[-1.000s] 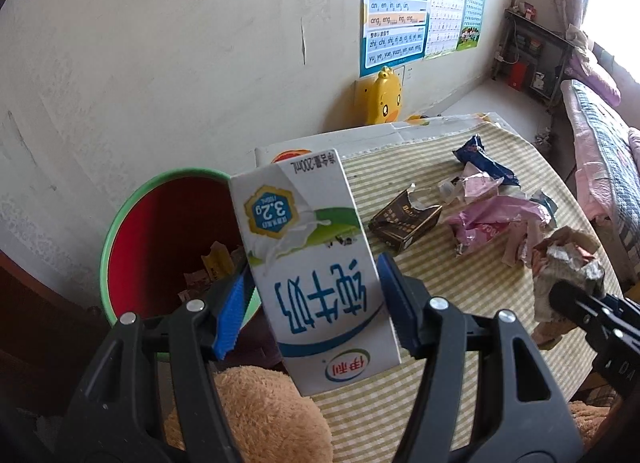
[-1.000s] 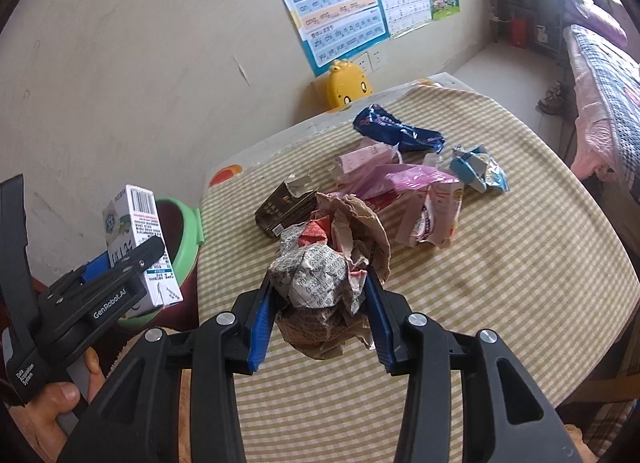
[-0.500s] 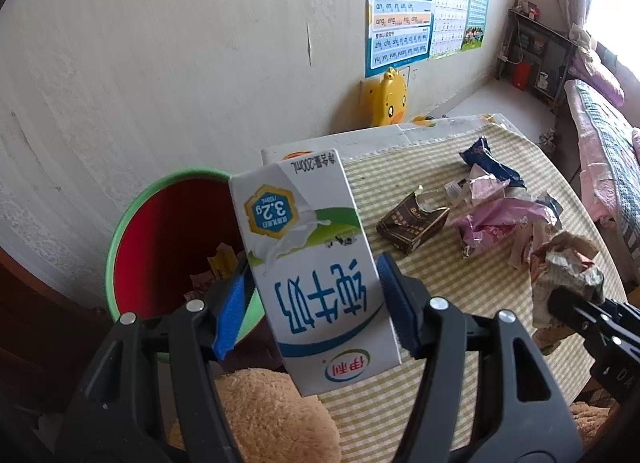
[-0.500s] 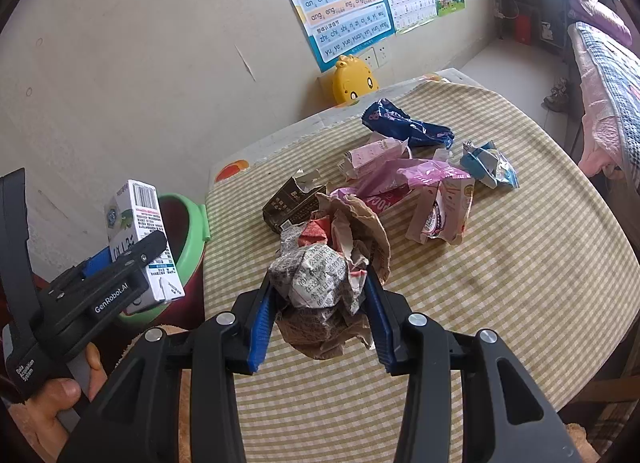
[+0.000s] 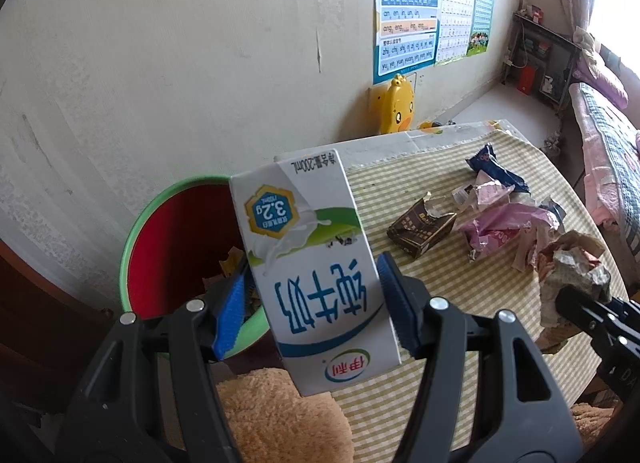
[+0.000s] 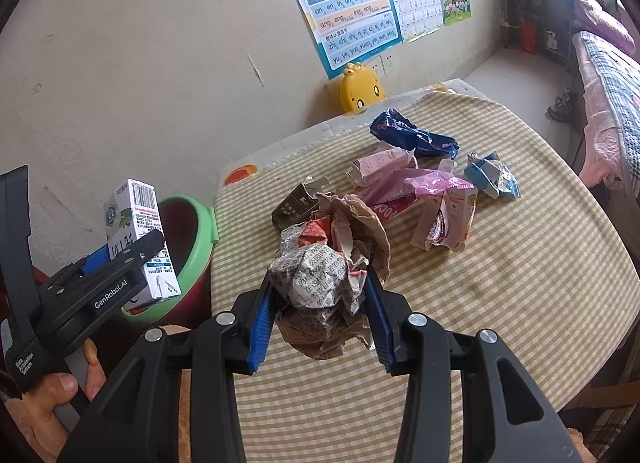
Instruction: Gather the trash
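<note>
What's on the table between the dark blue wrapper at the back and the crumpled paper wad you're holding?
Pink wrappers lie between the blue wrapper and the paper wad; the right wrist view shows it best.

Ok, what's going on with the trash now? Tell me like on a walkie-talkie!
Left hand-held gripper clamped on milk carton, beside green bin. Right hand-held gripper clamped on crumpled paper wad. Wrappers left on table. Nothing blocking.
</note>
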